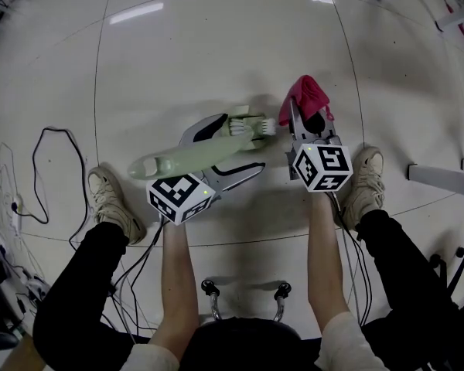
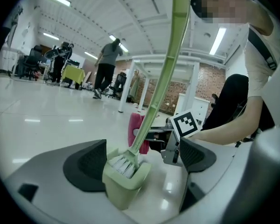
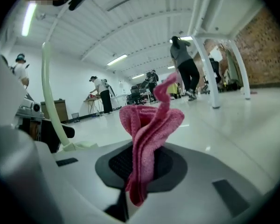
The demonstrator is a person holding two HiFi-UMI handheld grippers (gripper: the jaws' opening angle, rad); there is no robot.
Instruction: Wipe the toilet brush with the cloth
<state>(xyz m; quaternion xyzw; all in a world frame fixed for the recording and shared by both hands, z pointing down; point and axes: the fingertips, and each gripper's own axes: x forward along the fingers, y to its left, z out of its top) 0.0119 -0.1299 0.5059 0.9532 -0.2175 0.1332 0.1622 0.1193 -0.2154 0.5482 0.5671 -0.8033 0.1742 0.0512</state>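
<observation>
A pale green toilet brush (image 1: 205,154) leans over my left gripper (image 1: 246,141), its white-bristled head (image 1: 254,126) down near the floor. In the left gripper view the head (image 2: 126,171) sits between the wide-apart jaws and rests against the left pad (image 2: 86,164). The right pad stands clear of it, and the handle (image 2: 170,64) rises steeply overhead. My right gripper (image 1: 309,118) is just to the right of the brush head, shut on a pink cloth (image 1: 305,95). The cloth (image 3: 147,134) stands up in a bunch out of the closed jaws. The brush handle (image 3: 49,92) shows at that view's left.
The person's shoes (image 1: 112,199) (image 1: 365,184) stand on the glossy white floor on either side of the grippers. Black cables (image 1: 46,168) trail at the left. White table legs (image 1: 441,178) are at the right. People (image 2: 105,66) walk and stand far off in the hall.
</observation>
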